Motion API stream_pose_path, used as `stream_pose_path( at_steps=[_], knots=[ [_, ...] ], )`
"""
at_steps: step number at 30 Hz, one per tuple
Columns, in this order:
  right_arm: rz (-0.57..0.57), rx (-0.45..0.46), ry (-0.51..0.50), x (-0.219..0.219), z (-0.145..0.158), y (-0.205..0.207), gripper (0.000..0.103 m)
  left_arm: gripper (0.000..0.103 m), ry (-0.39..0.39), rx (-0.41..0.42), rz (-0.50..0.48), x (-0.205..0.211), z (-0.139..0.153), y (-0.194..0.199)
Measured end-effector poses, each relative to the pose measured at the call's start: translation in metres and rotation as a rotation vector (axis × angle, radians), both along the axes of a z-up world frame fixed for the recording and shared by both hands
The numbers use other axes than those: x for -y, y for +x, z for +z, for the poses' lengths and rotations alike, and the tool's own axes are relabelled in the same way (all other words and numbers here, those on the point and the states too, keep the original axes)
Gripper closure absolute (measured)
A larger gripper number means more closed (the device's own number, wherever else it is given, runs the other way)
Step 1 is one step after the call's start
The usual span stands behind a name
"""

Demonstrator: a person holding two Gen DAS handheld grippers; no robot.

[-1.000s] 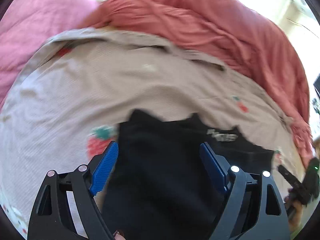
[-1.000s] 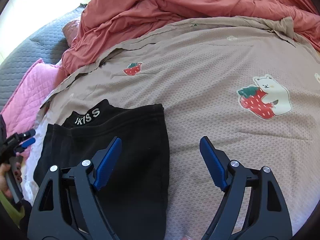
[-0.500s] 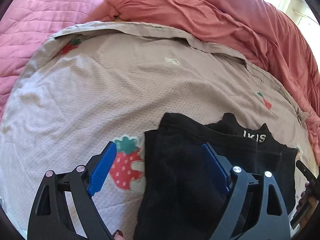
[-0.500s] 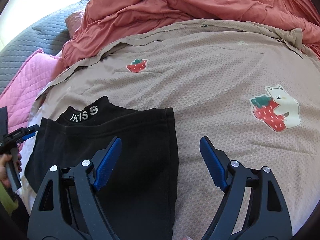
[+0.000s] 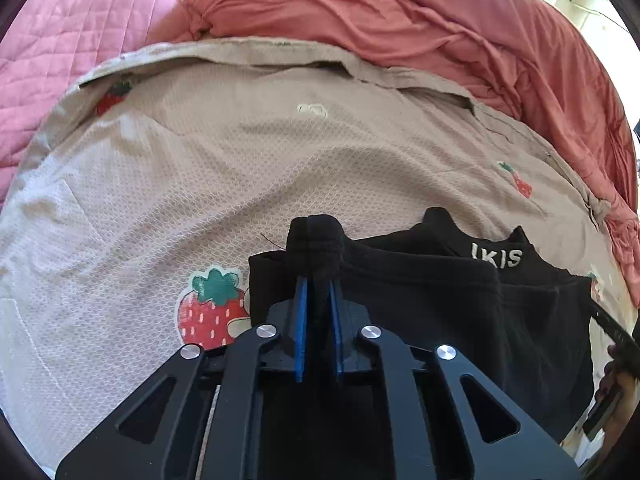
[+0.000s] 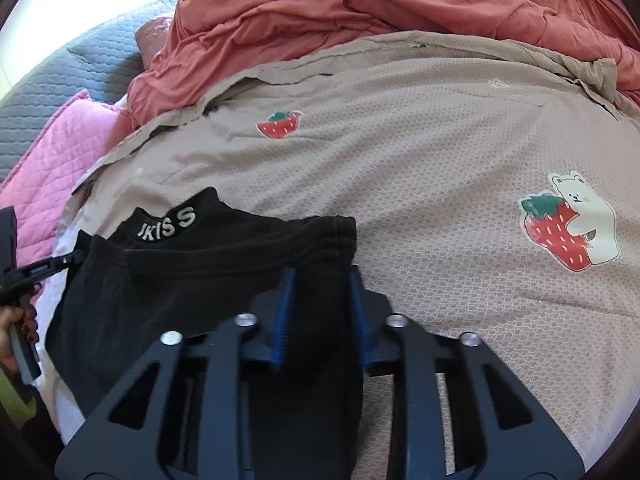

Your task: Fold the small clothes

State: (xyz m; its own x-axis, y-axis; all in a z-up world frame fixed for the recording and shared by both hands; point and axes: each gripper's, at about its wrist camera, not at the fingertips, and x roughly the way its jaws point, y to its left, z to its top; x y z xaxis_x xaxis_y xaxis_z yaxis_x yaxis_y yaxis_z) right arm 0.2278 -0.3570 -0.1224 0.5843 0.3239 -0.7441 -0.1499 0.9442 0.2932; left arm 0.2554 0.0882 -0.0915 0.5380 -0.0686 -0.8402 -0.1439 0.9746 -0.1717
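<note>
Black garment (image 5: 420,312), small, lying flat on beige strawberry-print cover (image 5: 240,168) of bed, near the front edge, with white letters on the collar band at the far side. Left gripper (image 5: 318,304) just closed: blue fingers (image 5: 301,320) now pinching a raised fold of the black cloth at the left far corner, cloth standing up in a small hump above the tips. Right gripper (image 6: 320,312) also just closed, fingers (image 6: 284,316) pinching the right far corner of the same garment (image 6: 200,280), hem bunched between them. Both corners held, so probably ready for carrying the far edge toward the near edge.

Soft, light knit by the look, thin and limp; no stiffness, so likely to sag between the two holds and to follow any pull at once. Not fragile, not slippery on the ribbed pads, but a small pinch could slide off if pulled fast. Best hold: hem corners, both layers together, as now. Cover below also soft, might lift with the garment if caught. Red blanket (image 5: 440,28) and pink quilt (image 5: 68,48) well apart at the back.
</note>
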Motion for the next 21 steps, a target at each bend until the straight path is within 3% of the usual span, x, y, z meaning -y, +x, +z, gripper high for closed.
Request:
stream_pose_path(
  at_steps=[5, 11, 14, 21],
  knots=[
    [0.000, 0.042, 0.052, 0.005, 0.012, -0.003, 0.099, 0.095, -0.054, 0.099, 0.042, -0.020, 0.030, -0.019],
    [0.012, 0.204, 0.048, -0.002, 0.040, -0.008, 0.100, 0.096, -0.052, 0.168, 0.059, -0.034, 0.055, -0.018],
    [0.013, 0.223, -0.017, -0.007, 0.041, -0.004, 0.100, 0.096, -0.047, 0.141, 0.078, -0.035, 0.044, -0.009],
    [-0.027, 0.093, -0.102, -0.006, 0.001, 0.007, 0.100, 0.095, 0.023, 0.025, 0.086, -0.020, -0.009, 0.007]
  ],
)
